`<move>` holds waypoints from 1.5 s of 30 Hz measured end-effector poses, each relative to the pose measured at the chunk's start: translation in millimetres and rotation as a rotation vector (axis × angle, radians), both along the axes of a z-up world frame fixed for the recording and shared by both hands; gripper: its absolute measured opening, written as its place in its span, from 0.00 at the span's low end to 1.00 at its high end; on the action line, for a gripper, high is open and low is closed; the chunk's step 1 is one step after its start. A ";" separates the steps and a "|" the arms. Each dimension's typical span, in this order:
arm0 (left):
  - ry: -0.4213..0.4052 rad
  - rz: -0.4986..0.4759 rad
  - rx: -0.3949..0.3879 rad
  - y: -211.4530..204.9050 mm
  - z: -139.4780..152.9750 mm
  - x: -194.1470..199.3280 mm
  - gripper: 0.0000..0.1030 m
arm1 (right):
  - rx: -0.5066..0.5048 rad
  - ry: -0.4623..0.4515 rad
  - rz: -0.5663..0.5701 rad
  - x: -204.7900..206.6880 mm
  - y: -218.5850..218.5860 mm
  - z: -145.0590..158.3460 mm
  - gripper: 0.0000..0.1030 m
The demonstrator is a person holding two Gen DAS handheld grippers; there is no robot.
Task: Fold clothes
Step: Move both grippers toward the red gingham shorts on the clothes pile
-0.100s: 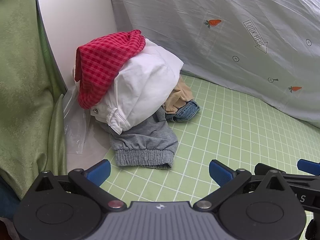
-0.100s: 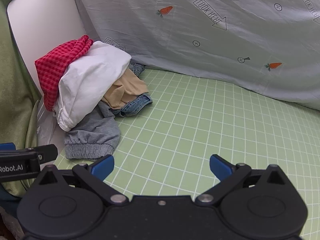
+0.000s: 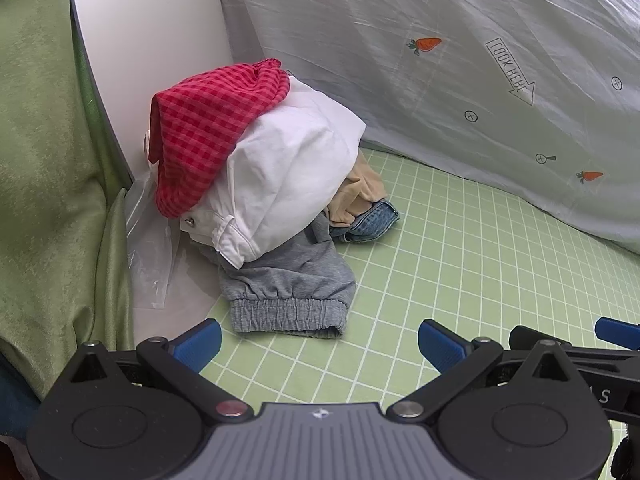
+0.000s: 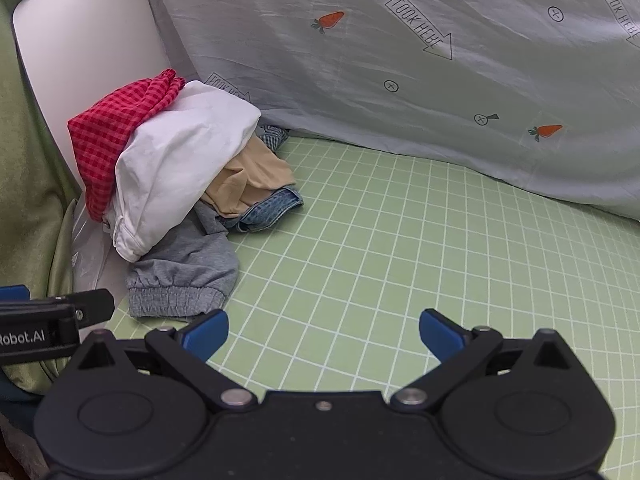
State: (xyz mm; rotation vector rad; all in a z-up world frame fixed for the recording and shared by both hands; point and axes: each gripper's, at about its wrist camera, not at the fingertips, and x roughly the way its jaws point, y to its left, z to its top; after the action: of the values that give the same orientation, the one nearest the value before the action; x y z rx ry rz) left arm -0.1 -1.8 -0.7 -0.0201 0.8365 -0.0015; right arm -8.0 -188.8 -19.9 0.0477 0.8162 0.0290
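Clothes (image 3: pixel 276 208) lie heaped at about ten o'clock from my left gripper, in the corner where the green gridded mat (image 3: pixel 460 280) meets an upright white panel (image 3: pixel 148 48).

Largest to smallest: a pale grey sheet (image 3: pixel 440 60) printed with carrots and arrows hangs across the back, from twelve to three o'clock, its lower edge resting on the mat. A green curtain (image 3: pixel 44 160) fills the nine o'clock side.

Within the pile, a white garment (image 3: pixel 288 184) forms the bulk. A red checked cloth (image 3: pixel 204 136) drapes over its top toward the panel. Grey sweatpants (image 3: pixel 288 292) lie beneath, their elastic cuff nearest me and flat on the mat. A tan garment (image 3: pixel 360 192) and a denim cuff (image 3: pixel 372 224) protrude at the pile's three o'clock side. A clear plastic bag (image 3: pixel 148 256) lies just beside the pile, between it and the curtain.

My left gripper (image 3: pixel 320 344) hovers above the mat with jaws spread wide, holding nothing; its blue pads (image 3: pixel 198 344) are well apart. My right gripper (image 4: pixel 324 334) is likewise spread and empty, the pile at its ten o'clock. In the right wrist view, the left tool's black body marked "Robot.AI" enters at nine o'clock.
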 end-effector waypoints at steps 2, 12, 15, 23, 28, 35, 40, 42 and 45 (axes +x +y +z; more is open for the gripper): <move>0.000 0.001 0.001 -0.9 -0.4 -0.1 1.00 | -0.007 0.004 0.000 -1.3 1.3 0.0 1.00; 0.002 -0.001 0.004 -3.2 -1.2 0.6 1.00 | -0.014 0.006 -0.010 1.0 1.5 -1.9 1.00; 0.003 -0.004 0.005 -2.9 -1.0 1.2 1.00 | -0.015 0.005 -0.009 0.4 1.0 -1.0 1.00; 0.006 -0.008 0.008 -3.6 -0.9 1.3 1.00 | -0.012 0.006 -0.010 0.5 -1.3 -1.5 1.00; 0.008 -0.009 0.010 -5.0 -1.6 0.4 1.00 | -0.012 0.008 -0.012 0.5 -2.0 -2.7 1.00; 0.010 -0.012 0.011 -6.2 -2.4 -0.3 1.00 | -0.012 0.012 -0.017 1.0 -3.3 -2.7 1.00; 0.013 -0.012 0.010 -6.4 -2.3 -0.1 1.00 | -0.014 0.013 -0.018 -0.1 -3.2 -2.7 1.00; 0.013 -0.013 0.010 -6.5 -2.3 -0.1 1.00 | -0.014 0.014 -0.020 0.0 -2.7 -2.8 1.00; 0.014 -0.014 0.009 -5.9 -2.3 0.6 1.00 | -0.014 0.017 -0.024 0.1 -2.7 -3.3 1.00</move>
State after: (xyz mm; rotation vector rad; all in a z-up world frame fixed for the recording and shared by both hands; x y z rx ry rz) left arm 0.4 -7.7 -3.0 -0.0056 0.8505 -0.0112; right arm -7.9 -191.5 -23.2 0.0447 0.8327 0.0006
